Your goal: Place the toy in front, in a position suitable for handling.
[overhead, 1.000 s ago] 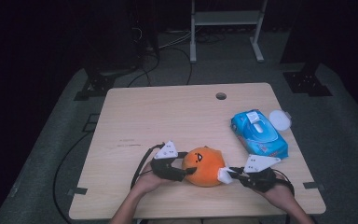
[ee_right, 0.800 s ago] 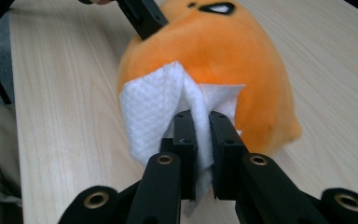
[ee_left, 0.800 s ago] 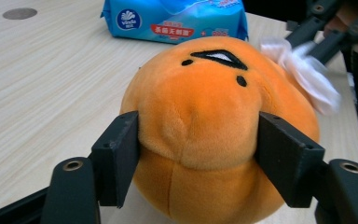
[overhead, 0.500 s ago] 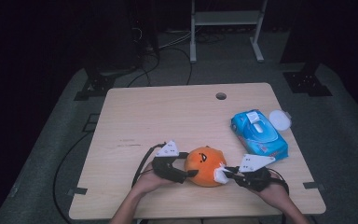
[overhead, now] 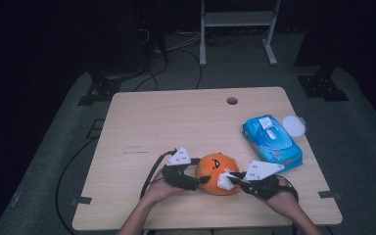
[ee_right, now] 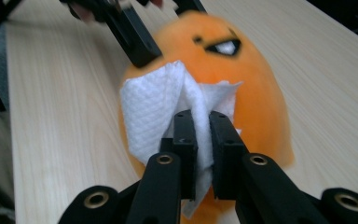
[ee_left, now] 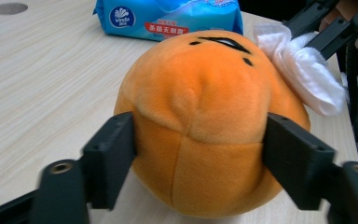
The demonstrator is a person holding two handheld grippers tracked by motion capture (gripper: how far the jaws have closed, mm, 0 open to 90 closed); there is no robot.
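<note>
The orange plush toy [overhead: 217, 174] is round and soft, with a small dark face on its upper side and seams that divide its lower part. It sits on the wooden table [overhead: 176, 122] near the front edge, between the two grippers. The left gripper [ee_left: 198, 154] has one jaw at each side of the toy; its jaws have just been opening, and in the left gripper view they touch the plush lightly without denting it. The right gripper [ee_right: 201, 140] is clenched on a white tissue [ee_right: 154, 112], which is pressed flat against the side of the toy. Behind the toy, toward the right edge, a blue pack of wipes [overhead: 271, 140] lies well apart from it, with a white round lid [overhead: 293, 125] just beside the pack. The tissue covers part of the toy's side. The left gripper's near parts are blurred and cut off at the bottom.
</note>
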